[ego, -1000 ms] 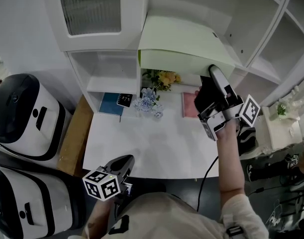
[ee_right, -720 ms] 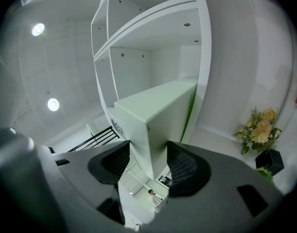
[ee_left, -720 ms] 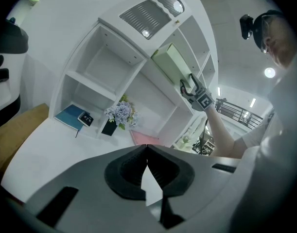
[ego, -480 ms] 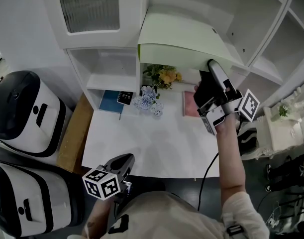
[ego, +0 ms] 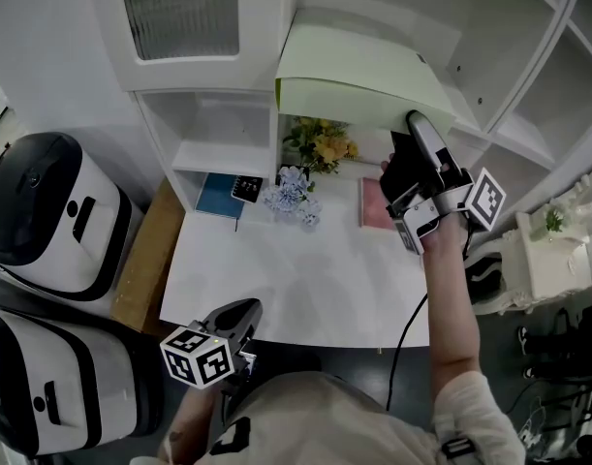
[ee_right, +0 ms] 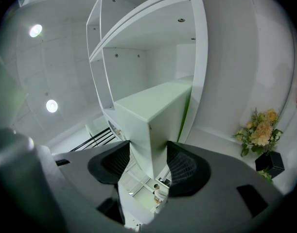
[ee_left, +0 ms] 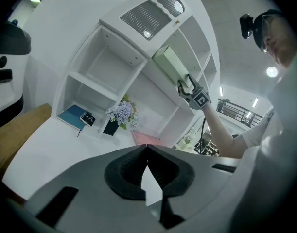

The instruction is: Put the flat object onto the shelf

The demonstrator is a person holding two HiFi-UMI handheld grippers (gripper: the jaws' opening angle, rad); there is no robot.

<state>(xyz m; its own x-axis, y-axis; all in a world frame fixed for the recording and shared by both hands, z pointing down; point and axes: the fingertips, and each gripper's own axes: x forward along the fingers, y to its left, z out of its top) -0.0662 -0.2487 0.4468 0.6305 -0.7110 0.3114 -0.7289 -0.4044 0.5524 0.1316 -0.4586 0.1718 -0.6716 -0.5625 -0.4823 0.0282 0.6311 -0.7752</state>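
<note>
White shelf unit [ego: 210, 155] lines the worktop's [ego: 296, 284] back edge; the pale green flat box [ego: 358, 66] pokes into its middle bay, near end clamped in the right gripper [ee_right: 148, 163]. Left gripper [ee_left: 147, 160], jaws together, empty, hangs off the front edge.

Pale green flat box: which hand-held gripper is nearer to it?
Right. The right hand-held gripper grips the pale green flat box at the shelf; the left hand-held gripper is down by the person's body.

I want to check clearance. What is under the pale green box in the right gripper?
Under the pale green box are yellow flowers and a pink flat item on the white desk. In the head view the box covers the flowers' top and the compartment's back.
</note>
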